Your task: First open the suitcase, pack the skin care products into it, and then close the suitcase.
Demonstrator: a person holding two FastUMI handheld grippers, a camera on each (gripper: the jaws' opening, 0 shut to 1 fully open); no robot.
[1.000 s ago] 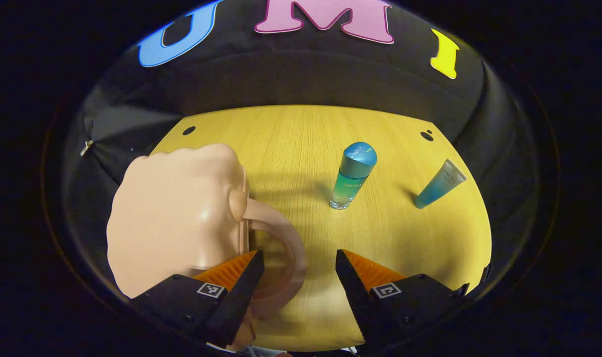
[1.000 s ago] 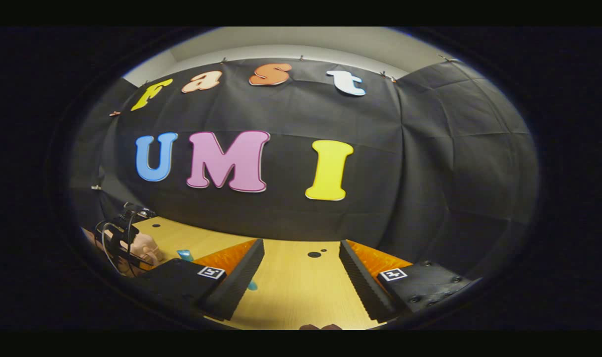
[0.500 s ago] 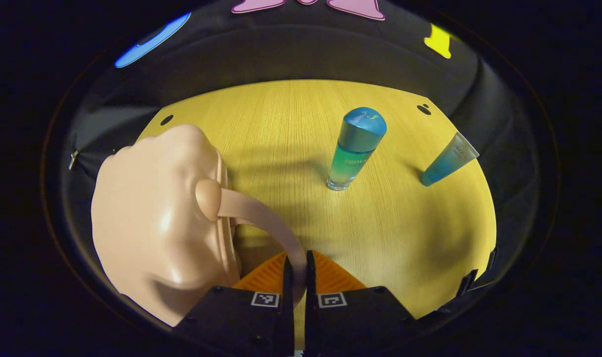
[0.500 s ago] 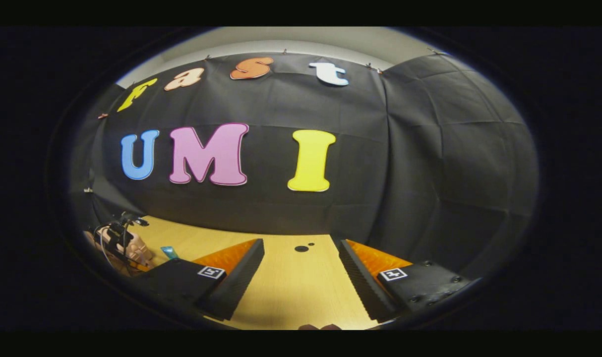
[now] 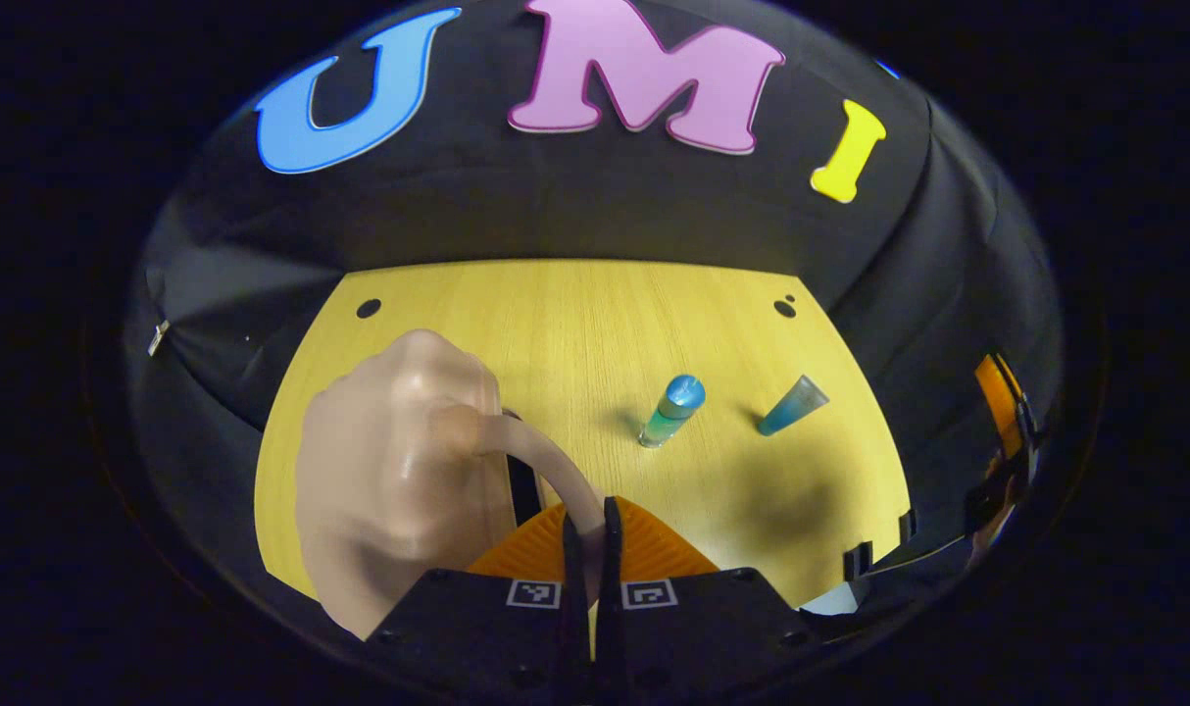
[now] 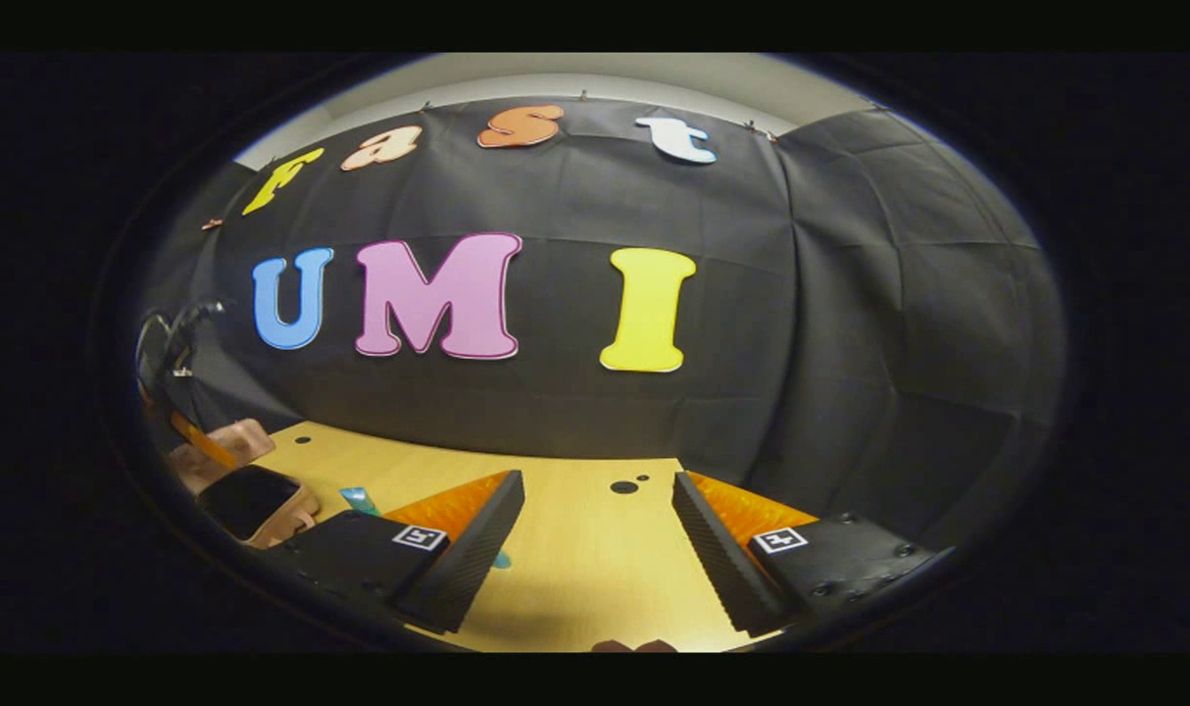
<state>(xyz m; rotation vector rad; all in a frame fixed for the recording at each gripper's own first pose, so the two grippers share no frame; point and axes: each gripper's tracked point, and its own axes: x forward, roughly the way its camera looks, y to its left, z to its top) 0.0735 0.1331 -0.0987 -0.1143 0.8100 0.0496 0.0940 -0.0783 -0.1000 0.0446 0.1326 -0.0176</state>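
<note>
In the left gripper view we see our left gripper (image 5: 589, 534) with its jaws pinching the curved handle (image 5: 546, 469) of the small peach-pink hard-shell suitcase (image 5: 399, 471), which sits on the left side of the pale wooden bench (image 5: 575, 324). A dark gap shows along the case's seam beside the handle, so the lid stands lifted from the base. To the right of the case, and well apart from it, the blue-green glass bottle with a rounded blue cap (image 5: 670, 411) stands upright near the middle of the bench. Further right, the teal squeeze tube (image 5: 792, 405) stands on its cap, leaning slightly.

In the right gripper view our right gripper (image 6: 595, 534) hovers over the bench (image 6: 575, 579) with its jaws spread wide and nothing between them. At the far left of that view the suitcase (image 6: 252, 505) lies open, showing its dark lining, with the lid (image 6: 218, 446) raised behind it.
</note>
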